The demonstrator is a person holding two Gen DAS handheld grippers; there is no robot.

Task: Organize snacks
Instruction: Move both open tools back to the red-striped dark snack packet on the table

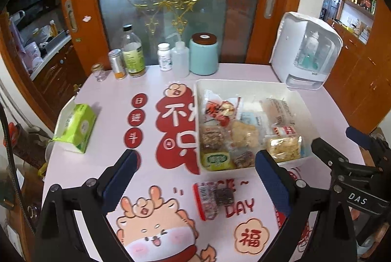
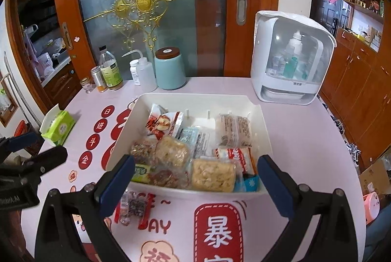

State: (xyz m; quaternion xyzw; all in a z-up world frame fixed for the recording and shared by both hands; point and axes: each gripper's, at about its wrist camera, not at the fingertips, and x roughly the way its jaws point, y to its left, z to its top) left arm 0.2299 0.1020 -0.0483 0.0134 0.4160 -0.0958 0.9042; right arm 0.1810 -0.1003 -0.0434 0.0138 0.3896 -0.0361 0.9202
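The white bin (image 2: 265, 125) is sitting in the middle of the tabletop (image 1: 112, 115), packed full of snacks. One snack packet (image 1: 212, 200) is lying alone just in front. Bottles (image 1: 132, 54) and a teal canister (image 1: 204, 54) are lining the back edge. A tissue pack (image 1: 75, 127) is blocking the left side.

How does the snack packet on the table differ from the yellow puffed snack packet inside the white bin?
The snack packet on the table lies alone outside the white bin, while the yellow puffed snack packet sits inside it among other snacks. The table packet has red edges and a small dark piece inside; the yellow one is filled with pale yellow puffed pieces. Both have clear wrappers, and no gripper holds either.
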